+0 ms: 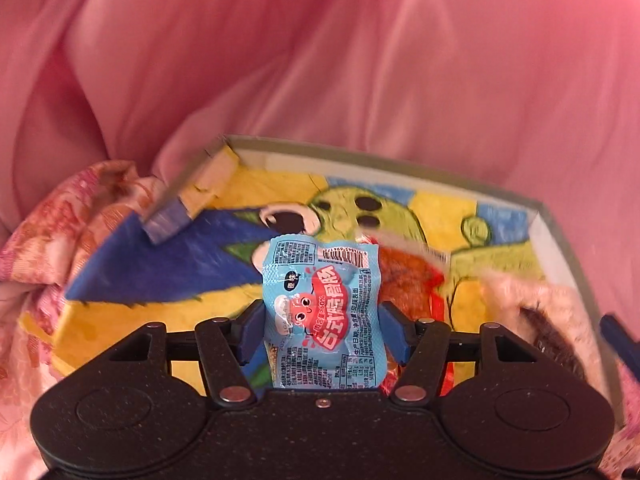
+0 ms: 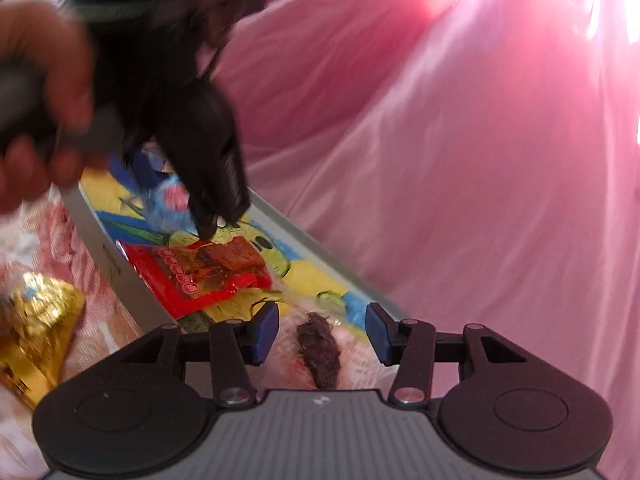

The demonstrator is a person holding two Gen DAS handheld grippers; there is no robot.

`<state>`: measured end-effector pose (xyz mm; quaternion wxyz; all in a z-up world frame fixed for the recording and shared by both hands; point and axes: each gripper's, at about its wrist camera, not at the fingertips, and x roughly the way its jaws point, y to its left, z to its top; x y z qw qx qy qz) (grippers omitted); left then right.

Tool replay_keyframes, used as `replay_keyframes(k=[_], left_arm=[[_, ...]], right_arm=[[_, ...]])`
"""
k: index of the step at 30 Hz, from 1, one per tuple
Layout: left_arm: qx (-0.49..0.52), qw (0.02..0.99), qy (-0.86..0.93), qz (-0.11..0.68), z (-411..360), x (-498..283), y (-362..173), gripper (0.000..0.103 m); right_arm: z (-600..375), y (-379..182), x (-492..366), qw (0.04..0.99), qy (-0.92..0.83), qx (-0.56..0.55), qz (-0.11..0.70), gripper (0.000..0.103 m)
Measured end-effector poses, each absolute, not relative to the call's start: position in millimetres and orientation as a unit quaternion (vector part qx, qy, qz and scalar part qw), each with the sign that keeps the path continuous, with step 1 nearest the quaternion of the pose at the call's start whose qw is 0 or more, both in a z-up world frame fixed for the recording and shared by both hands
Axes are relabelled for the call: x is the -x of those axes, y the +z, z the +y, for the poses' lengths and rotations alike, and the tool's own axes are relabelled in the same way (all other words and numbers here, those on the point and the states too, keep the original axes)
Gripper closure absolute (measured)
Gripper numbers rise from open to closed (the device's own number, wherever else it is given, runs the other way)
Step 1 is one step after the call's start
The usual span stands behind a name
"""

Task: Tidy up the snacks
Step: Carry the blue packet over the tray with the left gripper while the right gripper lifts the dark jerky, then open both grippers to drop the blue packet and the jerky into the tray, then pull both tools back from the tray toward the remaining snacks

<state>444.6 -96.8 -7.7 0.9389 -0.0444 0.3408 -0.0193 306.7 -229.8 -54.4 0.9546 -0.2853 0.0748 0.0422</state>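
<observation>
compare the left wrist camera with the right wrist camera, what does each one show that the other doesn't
Only the left wrist view shows the barcode and print on the light blue snack packet between the left gripper fingers, and the box's blue flap.

Only the right wrist view shows the gold foil packet lying outside the box, the hand holding the left gripper, and a clear wrapper with a dark snack between the right gripper fingers.

Both show the cartoon-printed box, the red snack packet in it, and the pink fabric behind.

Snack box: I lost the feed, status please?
Left tongs around blue sausage packet over box, pads apart. Right tongs open over clear-wrapped dark snack. Red packet in box. Nothing blocking.
</observation>
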Motion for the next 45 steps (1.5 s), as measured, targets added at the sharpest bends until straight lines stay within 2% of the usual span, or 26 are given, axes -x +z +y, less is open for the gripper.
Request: replay_keyframes(k=[2,3,5,16,30,38,45], left_arm=[[0.042,0.942,-0.018,0.333,-101,-440,-9,0.038],[0.04,0.942,-0.017,0.332,-102,-440,-9,0.034],[0.036,0.943,-0.016,0.33,-103,-439,-9,0.028],[0.031,0.966,-0.006,0.258,-90,-388,25,0.013],[0.061,0.981,0.023,0.185,-41,-293,66,0.006],[0.101,0.983,0.035,0.147,-14,-232,68,0.004],[0.091,0.986,0.032,0.139,-4,-182,58,0.002]], right_arm=[[-239,-50,-309,0.962,0.048,0.254,0.087,0.038],[-243,-49,-310,0.965,0.049,0.24,0.091,0.036],[-249,-46,-311,0.971,0.052,0.214,0.097,0.024],[-255,-12,-280,0.986,0.053,0.143,0.06,0.001],[-251,35,-223,0.995,0.051,0.081,-0.016,0.0],[-249,36,-168,0.997,0.047,0.055,-0.031,0.0],[-236,27,-115,0.996,0.051,0.05,-0.044,0.0]])
